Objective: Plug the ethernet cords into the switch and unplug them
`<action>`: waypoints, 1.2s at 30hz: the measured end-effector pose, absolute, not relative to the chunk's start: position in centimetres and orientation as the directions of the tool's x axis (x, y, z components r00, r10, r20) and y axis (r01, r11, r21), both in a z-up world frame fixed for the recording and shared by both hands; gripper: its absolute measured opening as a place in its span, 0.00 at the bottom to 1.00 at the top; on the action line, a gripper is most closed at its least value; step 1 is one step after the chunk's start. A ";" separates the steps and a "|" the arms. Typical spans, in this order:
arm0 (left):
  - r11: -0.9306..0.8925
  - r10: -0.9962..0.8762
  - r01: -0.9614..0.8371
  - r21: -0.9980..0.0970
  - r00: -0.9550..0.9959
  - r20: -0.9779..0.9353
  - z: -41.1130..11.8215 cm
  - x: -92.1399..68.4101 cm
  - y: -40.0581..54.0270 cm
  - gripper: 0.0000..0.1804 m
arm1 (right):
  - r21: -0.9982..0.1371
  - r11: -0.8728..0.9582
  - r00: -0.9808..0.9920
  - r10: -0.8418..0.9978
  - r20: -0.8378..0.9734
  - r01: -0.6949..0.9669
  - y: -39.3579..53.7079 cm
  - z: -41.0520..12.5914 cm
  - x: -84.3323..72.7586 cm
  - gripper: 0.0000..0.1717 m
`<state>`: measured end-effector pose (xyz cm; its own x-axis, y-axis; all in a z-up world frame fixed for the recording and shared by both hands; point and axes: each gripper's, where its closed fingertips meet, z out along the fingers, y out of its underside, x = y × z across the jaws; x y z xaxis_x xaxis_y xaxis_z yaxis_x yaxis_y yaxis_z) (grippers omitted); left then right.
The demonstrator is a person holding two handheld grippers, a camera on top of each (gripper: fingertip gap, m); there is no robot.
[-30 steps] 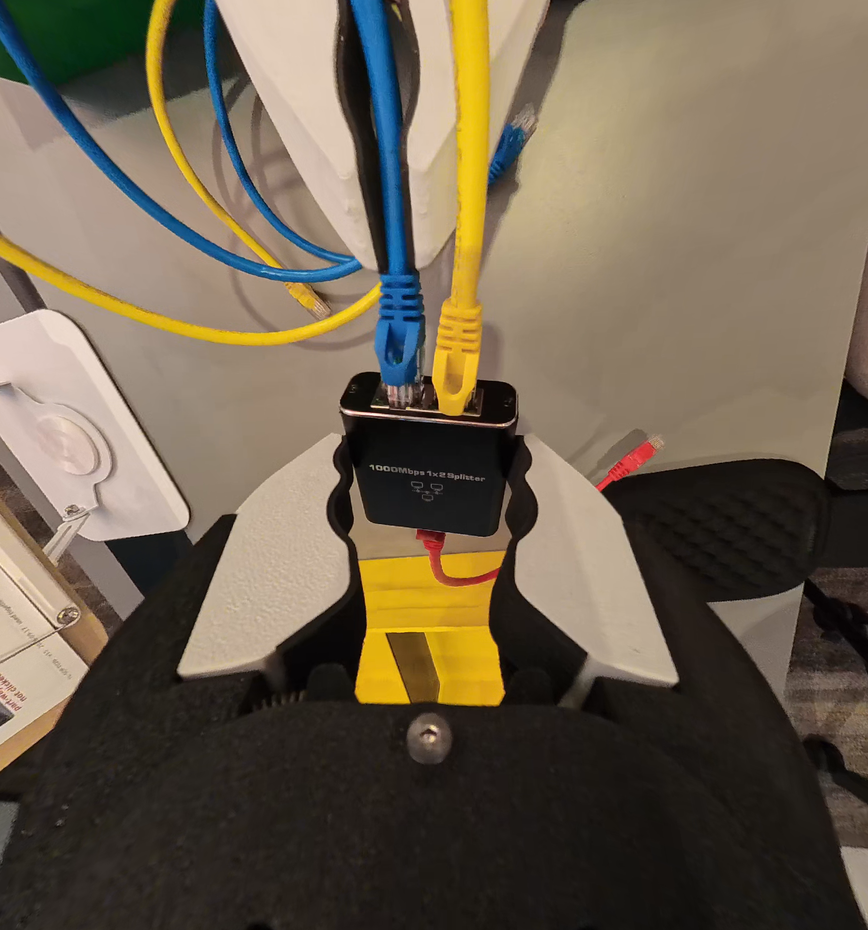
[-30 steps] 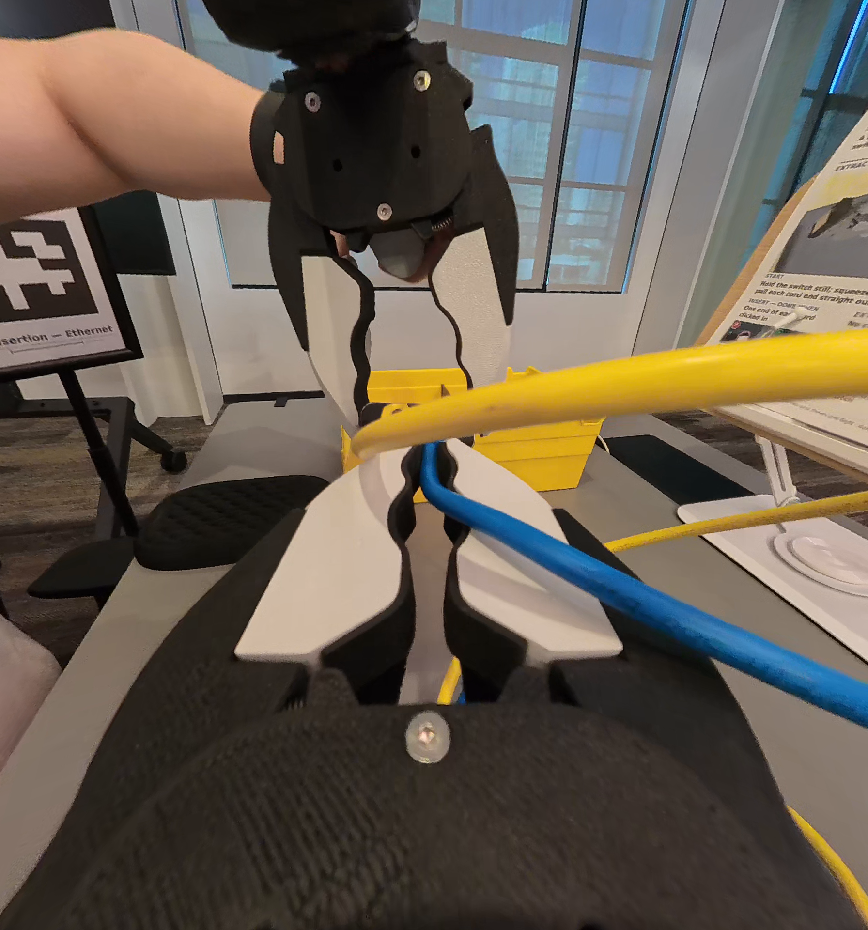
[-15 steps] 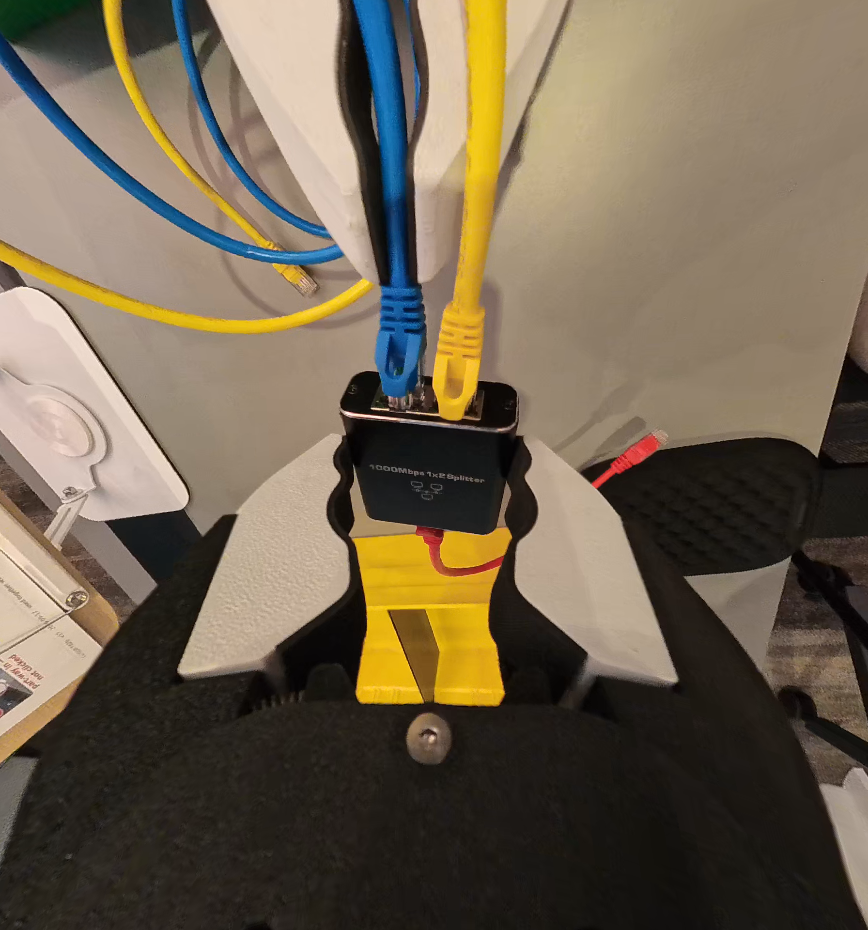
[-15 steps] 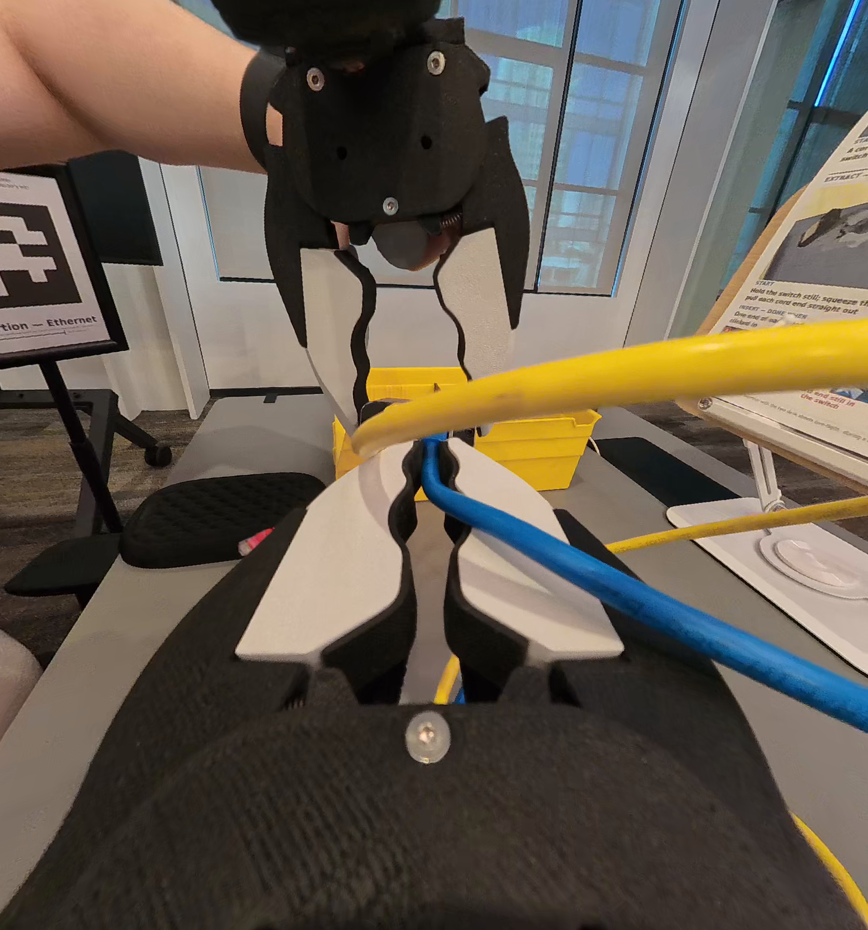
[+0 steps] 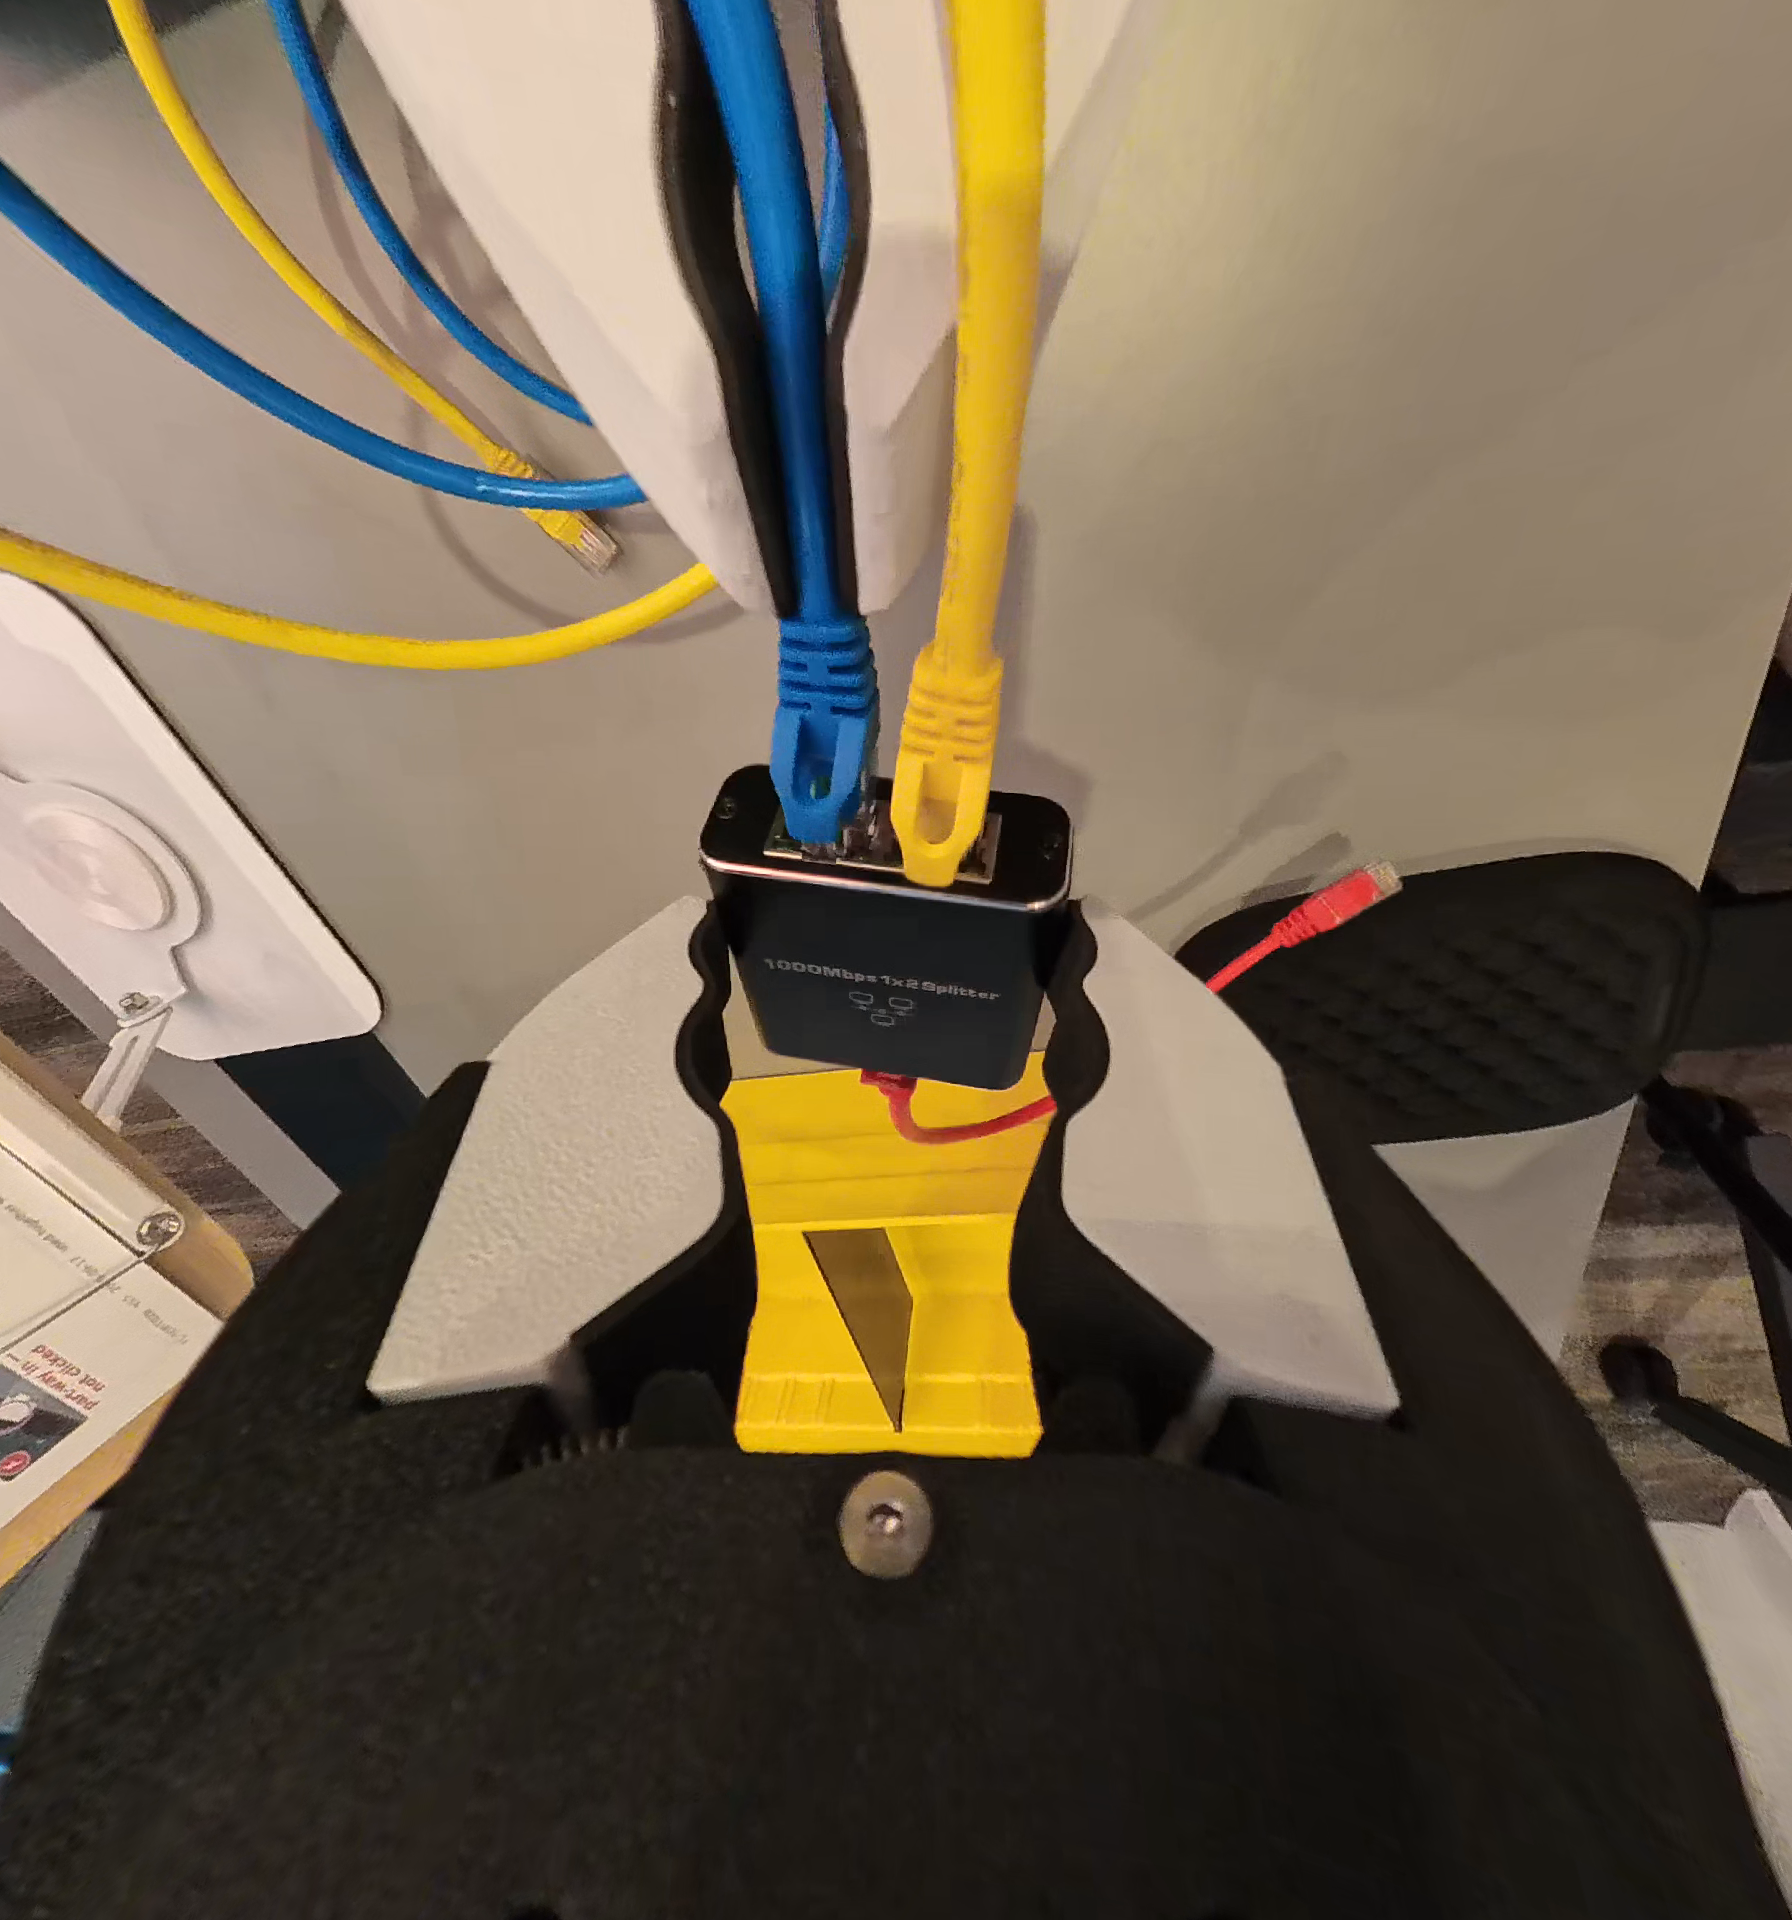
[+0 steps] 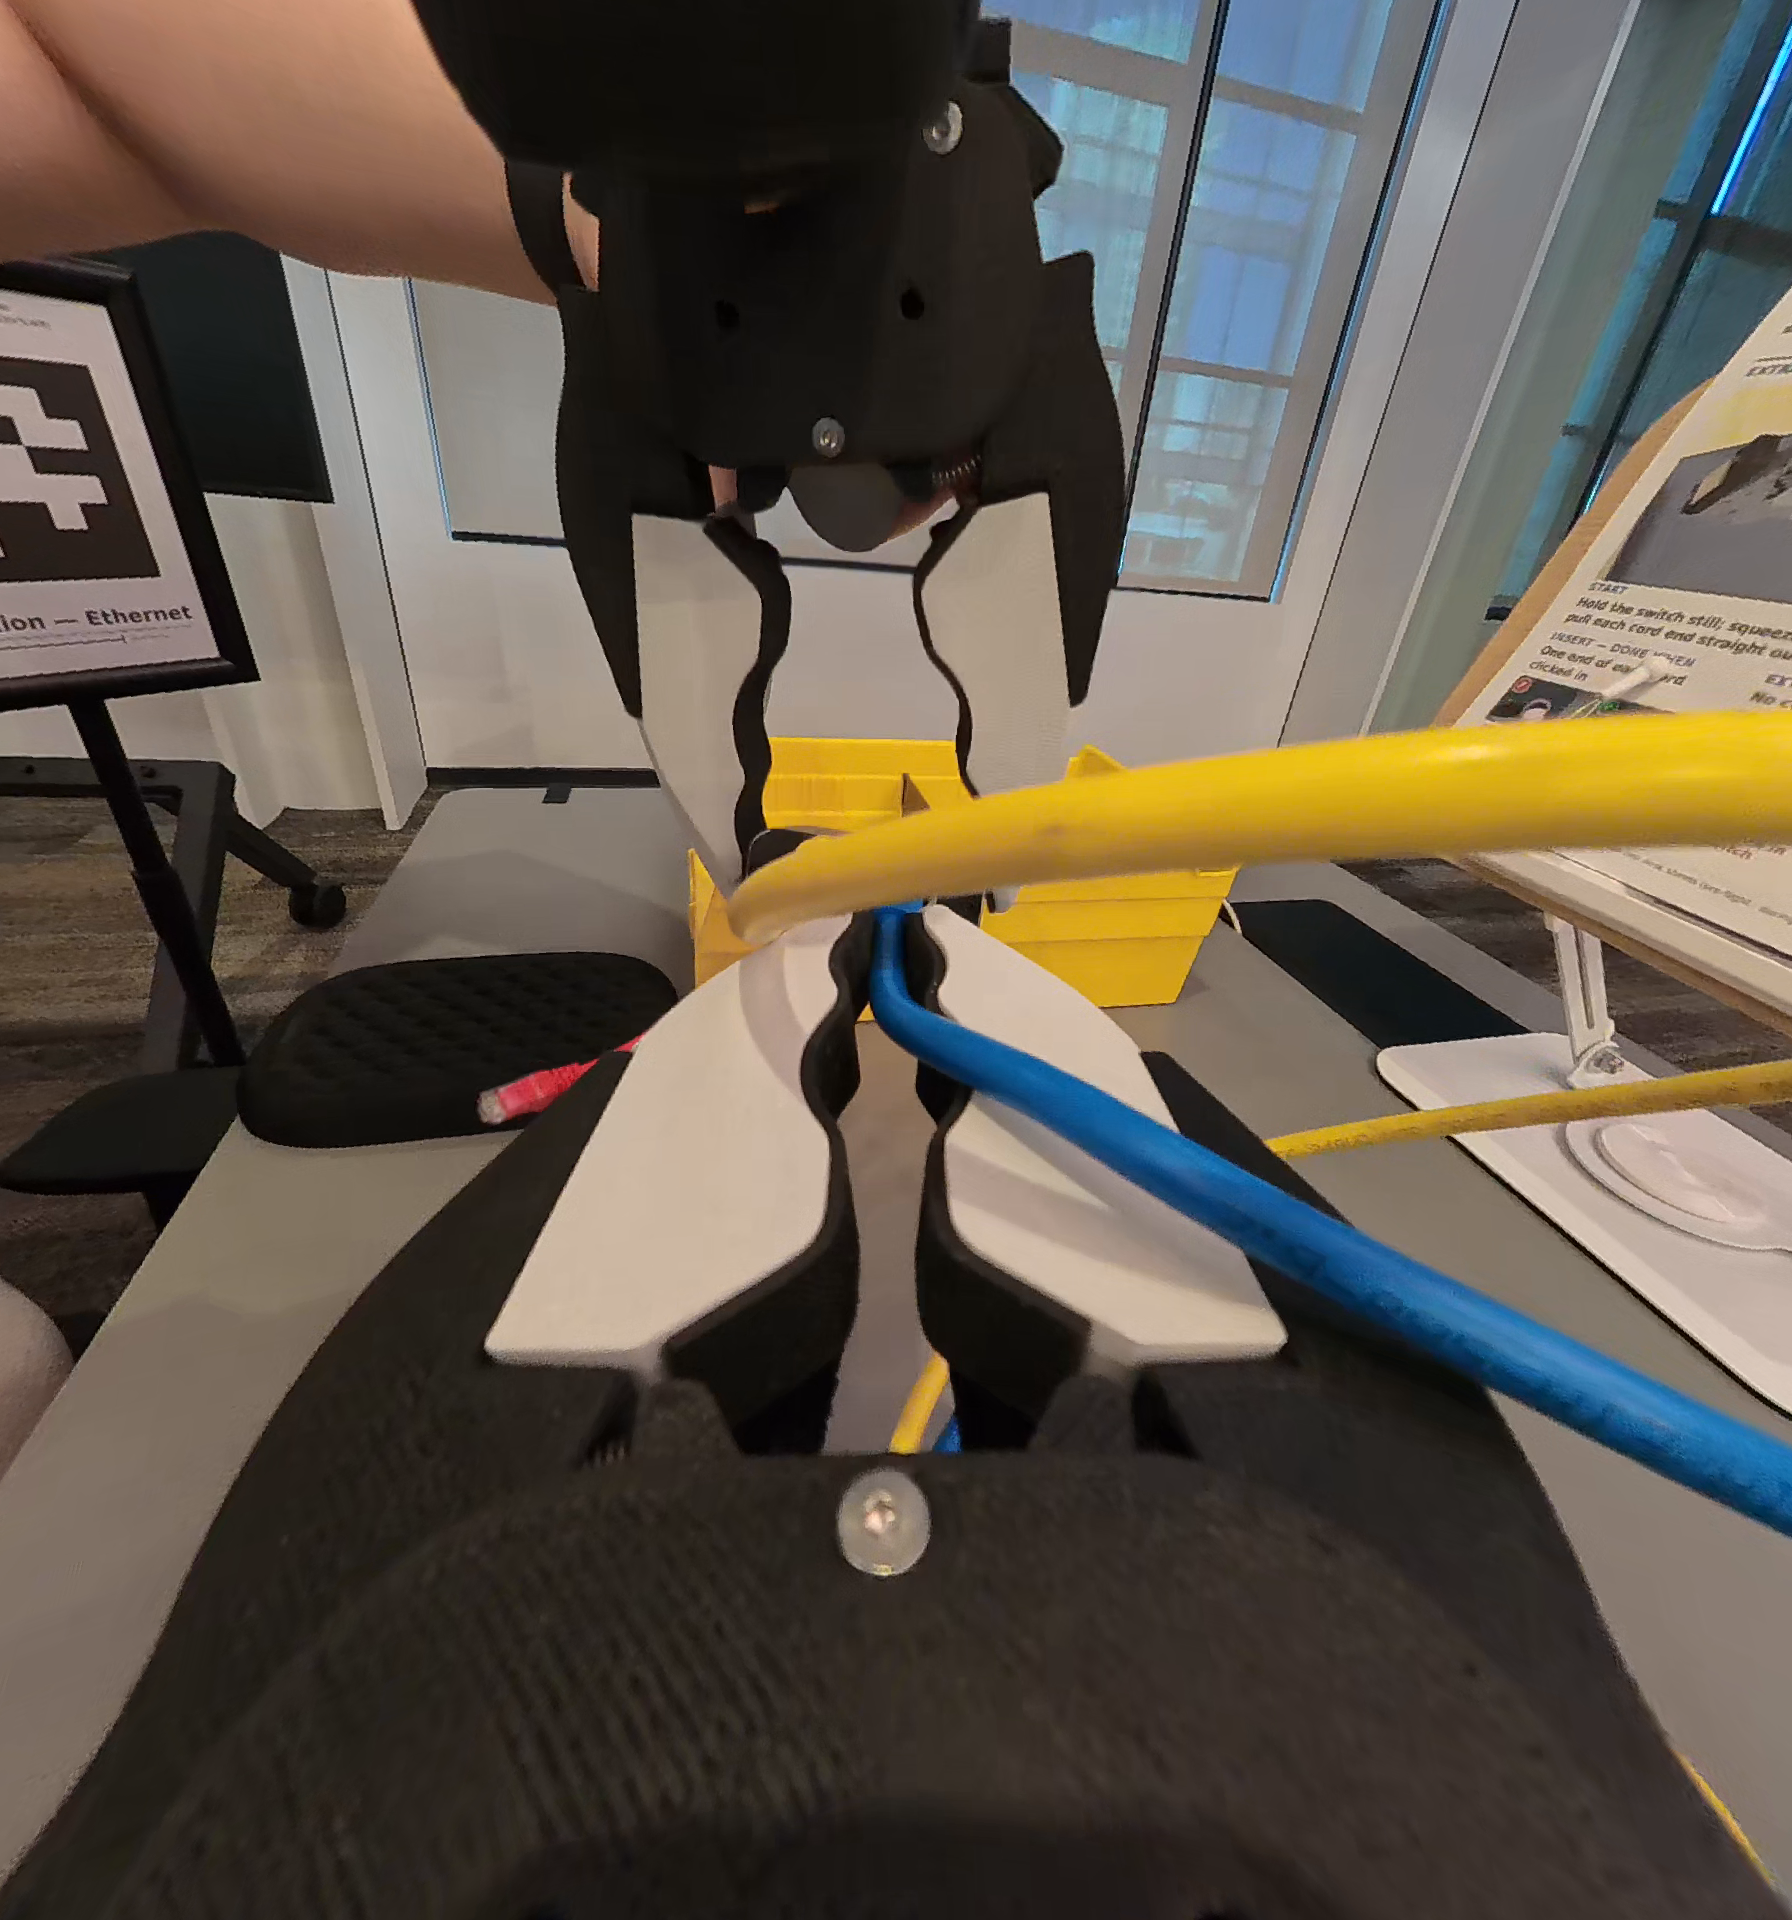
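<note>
Gripping the black switch (image 5: 887, 966) by its two sides, the left gripper (image 5: 887, 997) had both wavy pads pressed to the casing, holding it over a yellow bin (image 5: 887, 1340) w/ the ports facing away from the camera. A blue cord (image 5: 819, 727) sat at the left port, its clear tip looking only partly seated; cannot tell how deep. A yellow cord (image 5: 949, 748) sat in the right port beside it. A red cord (image 5: 959, 1122) left the switch's near end & its far plug (image 5: 1339, 899) lay on a black pad (image 5: 1474, 997) at the grey table (image 5: 1391, 520) edge.

The right gripper (image 6: 892, 935) was clamped on the blue cord (image 6: 1131, 1132) just behind the plug, pads nearly together w/ only the cable between. The yellow cord (image 6: 1287, 800) crossed over its fingertips, not in the grasp. Opposite, the left gripper (image 6: 850, 810) hung from a person's forearm (image 6: 196, 135). More blue & yellow loops lay on the table; a white stand (image 6: 1640, 1174) held an instruction sheet to one side.
</note>
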<state>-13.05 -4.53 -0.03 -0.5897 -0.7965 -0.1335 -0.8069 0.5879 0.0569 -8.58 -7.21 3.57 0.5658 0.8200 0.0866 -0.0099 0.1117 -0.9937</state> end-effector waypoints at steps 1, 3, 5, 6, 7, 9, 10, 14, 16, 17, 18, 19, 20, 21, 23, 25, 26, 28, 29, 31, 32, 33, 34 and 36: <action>0.587 -0.798 -0.808 0.051 -0.588 -0.133 0.0 -13.0 -4.6 0.33 | -0.993 0.116 0.567 0.819 0.086 -0.017 -7.3 3.7 -8.5 0.04; 0.588 -0.797 -0.808 0.035 -0.586 -0.144 0.3 -12.6 -4.7 0.33 | -0.992 0.121 0.571 0.817 0.078 -0.038 -7.3 4.0 -8.1 0.04; 0.595 -0.790 -0.803 0.033 -0.592 -0.157 0.7 -12.4 -4.6 0.33 | -0.989 0.136 0.578 0.812 0.076 -0.061 -7.3 4.5 -7.9 0.04; 0.606 -0.779 -0.795 0.036 -0.602 -0.174 1.0 -12.2 -4.6 0.33 | -0.986 0.149 0.584 0.808 0.079 -0.073 -7.4 4.8 -7.7 0.04; 0.615 -0.770 -0.788 0.034 -0.610 -0.190 1.3 -12.0 -4.5 0.33 | -0.984 0.164 0.590 0.803 0.089 -0.074 -7.5 5.0 -7.6 0.04; 0.628 -0.759 -0.778 0.031 -0.620 -0.199 1.5 -11.8 -4.6 0.33 | -0.980 0.188 0.591 0.798 0.117 -0.060 -7.7 5.1 -7.5 0.04; 0.636 -0.750 -0.771 0.037 -0.628 -0.207 1.6 -11.8 -4.6 0.33 | -0.978 0.201 0.593 0.794 0.133 -0.049 -7.7 5.1 -7.5 0.04; 0.662 -0.719 -0.746 0.068 -0.659 -0.223 1.8 -11.8 -4.6 0.33 | -0.966 0.259 0.596 0.775 0.209 0.002 -8.1 5.2 -7.7 0.05; 0.667 -0.717 -0.742 0.061 -0.663 -0.214 1.9 -11.8 -4.9 0.33 | -0.963 0.270 0.583 0.783 0.216 -0.005 -8.4 5.4 -7.7 0.05; 0.672 -0.713 -0.738 0.061 -0.667 -0.217 2.0 -11.7 -5.0 0.33 | -0.961 0.277 0.580 0.784 0.221 -0.007 -8.6 5.5 -7.7 0.05; 0.677 -0.707 -0.733 0.062 -0.672 -0.222 2.2 -11.7 -5.1 0.33 | -0.957 0.289 0.578 0.782 0.234 -0.004 -8.7 5.6 -7.7 0.05; 0.680 -0.703 -0.730 0.063 -0.675 -0.223 2.3 -11.7 -5.2 0.33 | -0.953 0.303 0.578 0.777 0.248 0.002 -8.9 5.7 -7.7 0.06; 0.683 -0.700 -0.728 0.064 -0.677 -0.225 2.5 -11.7 -5.3 0.33 | -0.949 0.316 0.580 0.772 0.262 0.008 -9.0 5.8 -7.7 0.06; 0.686 -0.697 -0.725 0.065 -0.680 -0.227 2.7 -11.7 -5.4 0.33 | -0.945 0.327 0.578 0.769 0.275 0.014 -9.2 5.9 -7.7 0.06; 0.691 -0.689 -0.719 0.074 -0.686 -0.235 3.0 -11.7 -5.6 0.33 | -0.941 0.338 0.581 0.763 0.286 0.019 -9.3 6.1 -7.7 0.07; 0.690 -0.690 -0.720 0.075 -0.685 -0.235 3.2 -11.7 -5.6 0.33 | -0.942 0.336 0.581 0.761 0.287 0.026 -9.3 6.0 -7.7 0.10; 0.687 -0.692 -0.722 0.076 -0.683 -0.231 3.2 -11.8 -5.7 0.33 | -0.941 0.338 0.581 0.760 0.291 0.029 -9.3 6.0 -7.8 0.10; 0.684 -0.695 -0.725 0.081 -0.681 -0.230 3.2 -11.9 -5.6 0.33 | -0.942 0.334 0.584 0.758 0.291 0.036 -9.2 5.9 -7.9 0.10; 0.684 -0.694 -0.725 0.085 -0.682 -0.232 3.2 -12.0 -5.6 0.33 | -0.945 0.327 0.579 0.765 0.282 0.029 -9.2 5.9 -8.0 0.10; 0.681 -0.694 -0.727 0.088 -0.680 -0.237 3.2 -12.1 -5.5 0.33 | -0.952 0.306 0.573 0.781 0.249 -0.002 -9.2 6.0 -8.1 0.09; 0.679 -0.697 -0.729 0.086 -0.677 -0.236 3.2 -12.1 -5.5 0.33 | -0.953 0.301 0.578 0.781 0.235 -0.019 -9.1 6.2 -8.0 0.08; 0.678 -0.698 -0.730 0.083 -0.675 -0.237 3.3 -12.0 -5.5 0.33 | -0.954 0.298 0.583 0.781 0.222 -0.036 -8.9 6.3 -8.0 0.08; 0.678 -0.697 -0.730 0.083 -0.675 -0.241 3.4 -11.9 -5.6 0.33 | -0.955 0.294 0.586 0.782 0.211 -0.049 -8.8 6.4 -8.0 0.08; 0.682 -0.692 -0.726 0.087 -0.679 -0.244 3.5 -11.8 -5.6 0.33 | -0.957 0.285 0.586 0.783 0.207 -0.044 -8.7 6.2 -8.1 0.08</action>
<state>-11.80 -5.64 3.52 -0.6794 -0.6920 -0.2439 -0.7261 0.6821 0.0871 -8.14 -8.69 6.23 0.5861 0.7835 0.2065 -0.0438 0.2851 -0.9575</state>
